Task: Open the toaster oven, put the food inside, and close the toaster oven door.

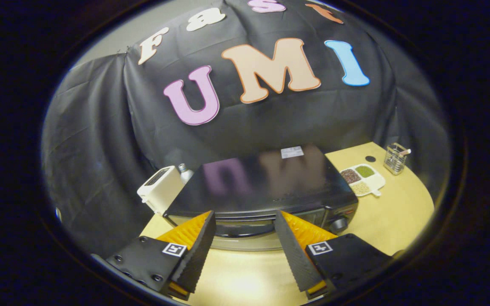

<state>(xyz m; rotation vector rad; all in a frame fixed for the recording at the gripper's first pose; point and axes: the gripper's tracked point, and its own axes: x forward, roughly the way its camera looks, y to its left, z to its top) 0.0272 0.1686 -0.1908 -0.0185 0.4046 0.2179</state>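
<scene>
Claw (245, 221) fingers spread, tilted down over toaster oven's (266, 187) front edge.

White appliance (160, 188): we see it at lower left.
Sectioned dish (363, 178): right, on the table (398, 221).
Wire holder (395, 158): far right.

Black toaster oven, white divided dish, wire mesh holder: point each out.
Black toaster oven with glossy top (266, 178): gripper view, on its top panel.
White divided dish of grains (377, 180): gripper view, on its bare right rim.
Wire mesh holder (394, 160): gripper view, on its front mesh wall.
</scene>
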